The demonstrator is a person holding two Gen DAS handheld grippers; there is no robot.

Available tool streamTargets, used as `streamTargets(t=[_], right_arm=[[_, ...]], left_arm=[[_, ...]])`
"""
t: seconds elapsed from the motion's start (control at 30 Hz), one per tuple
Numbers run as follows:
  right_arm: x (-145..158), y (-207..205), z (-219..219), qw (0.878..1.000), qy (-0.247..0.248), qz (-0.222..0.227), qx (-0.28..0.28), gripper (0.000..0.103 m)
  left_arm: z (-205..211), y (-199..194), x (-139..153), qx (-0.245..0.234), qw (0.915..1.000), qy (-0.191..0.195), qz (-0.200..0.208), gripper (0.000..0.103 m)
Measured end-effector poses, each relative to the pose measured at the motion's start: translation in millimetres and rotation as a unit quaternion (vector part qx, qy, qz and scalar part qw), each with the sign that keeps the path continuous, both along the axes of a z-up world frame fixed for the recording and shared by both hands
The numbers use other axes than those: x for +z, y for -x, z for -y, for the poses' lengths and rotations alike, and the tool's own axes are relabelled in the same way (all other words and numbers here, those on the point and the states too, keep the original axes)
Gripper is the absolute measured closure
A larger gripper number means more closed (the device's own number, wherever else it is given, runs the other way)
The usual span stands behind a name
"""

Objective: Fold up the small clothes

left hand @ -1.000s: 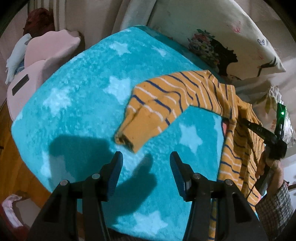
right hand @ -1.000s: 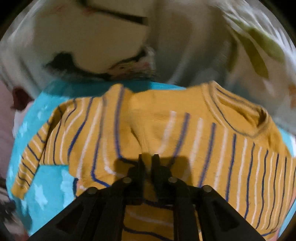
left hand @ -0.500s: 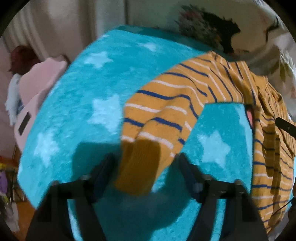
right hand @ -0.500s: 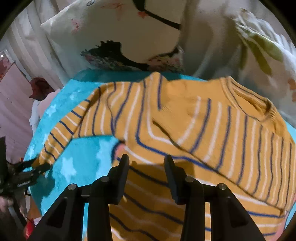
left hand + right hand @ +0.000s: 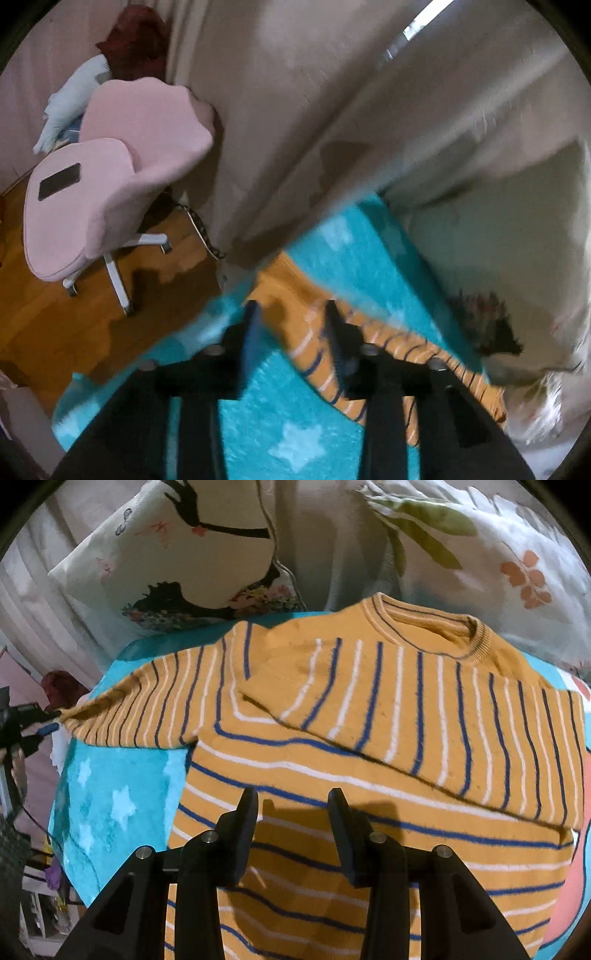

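Jaws of the left gripper [image 5: 291, 325] stood spread around the sweater's sleeve cuff [image 5: 284, 295] at 12 o'clock, not yet pinching; closing askew could have missed it. Right gripper [image 5: 291, 812] hung spread above the striped sweater [image 5: 369, 738] on the blanket [image 5: 110, 794].

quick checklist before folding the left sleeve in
1. Left gripper around the cuff: ok, cuff sits between its fingers.
2. Cuff actually pinched: cannot tell, view is blurred.
3. Right gripper clear of the cloth: ok, open above the sweater.
4. Right sleeve already folded across the body: ok.
5. Sweater lying on the blanket: ok.
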State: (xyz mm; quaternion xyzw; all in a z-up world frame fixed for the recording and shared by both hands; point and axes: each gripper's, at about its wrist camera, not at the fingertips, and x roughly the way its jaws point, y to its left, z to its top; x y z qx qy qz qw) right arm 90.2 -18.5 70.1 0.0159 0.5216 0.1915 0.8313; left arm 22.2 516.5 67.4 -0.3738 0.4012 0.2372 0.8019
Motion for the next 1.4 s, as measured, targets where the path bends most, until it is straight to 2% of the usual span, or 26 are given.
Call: streamTargets(t=[0.03,0.07,0.13,0.27,0.37,0.43,0.53,0.63,0.67,0.7,0.73,0.77,0.93,1.13,1.3,1.4], right_arm=[[-0.7,2.0,1.2,1.000,-0.001,-0.002,-0.001,0.060],[-1.2,4.2,4.3,1.000,-0.003,-0.004,-0.004,0.060],[-2.8,7.5,6.6,1.000,-0.005,-0.008,-0.006,0.060],[-9.7,11.0,10.0,1.000,-0.005,-0.019,-0.013,0.059],[-11.4,13.5,8.3,1.000,-0.004,-0.024,-0.012,0.059],[-8.3,17.7,7.9,1.000,-0.003,-0.019,-0.011,0.059],[-4.4,25.0,9.7,1.000,0.001,-0.014,-0.012,0.059],[-2.1,33.5,15.7,1.000,0.018,-0.013,-0.012,0.059],[-1.4,36.3,18.6,1.000,0.025,-0.012,-0.014,0.059],[-0.8,39.3,23.3,0.999,0.033,-0.011,-0.018,0.059],[-0.3,41.8,28.6,0.999,0.038,-0.011,-0.023,0.059],[0.2,44.0,35.3,0.999,0.041,-0.011,-0.031,0.059],[3.6,49.8,64.5,0.998,0.034,-0.006,-0.054,0.059],[4.2,48.7,101.9,0.996,-0.034,-0.012,-0.083,0.059],[2.1,47.7,133.5,0.992,-0.078,-0.017,-0.098,0.059],[2.6,48.3,159.2,0.989,-0.092,-0.016,-0.111,0.059]], left_arm=[[-1.3,4.4,2.3,0.001,1.0000,0.000,0.005,0.051],[-0.5,10.2,1.0,0.001,1.0000,0.005,0.007,0.047],[7.4,18.9,-8.9,-0.010,0.9995,0.028,0.005,0.047],[32.4,26.0,-47.5,-0.040,0.9953,0.087,-0.014,0.046],[45.1,17.7,-68.0,-0.045,0.9929,0.109,-0.017,0.046],[48.9,7.8,-66.6,-0.043,0.9949,0.091,-0.005,0.045],[48.7,-13.6,-68.5,-0.043,0.9947,0.093,0.007,0.043],[51.8,-30.6,-67.0,-0.032,0.9974,0.064,0.002,0.042],[52.8,-36.5,-64.8,-0.031,0.9983,0.050,-0.006,0.050],[54.3,-41.1,-63.7,-0.031,0.9986,0.039,-0.017,0.064],[55.5,-46.0,-63.0,-0.034,0.9986,0.028,-0.030,0.097],[55.2,-49.6,-63.0,-0.038,0.9981,0.031,-0.038,0.095],[61.1,-33.5,-31.0,-0.023,0.9996,0.018,-0.008,0.095],[124.1,-16.4,40.7,-0.074,0.9955,-0.030,0.051,0.095],[228.6,-23.4,82.6,-0.177,0.9789,-0.056,0.086,0.095],[297.9,-41.9,90.7,-0.238,0.9652,-0.044,0.100,0.095]])
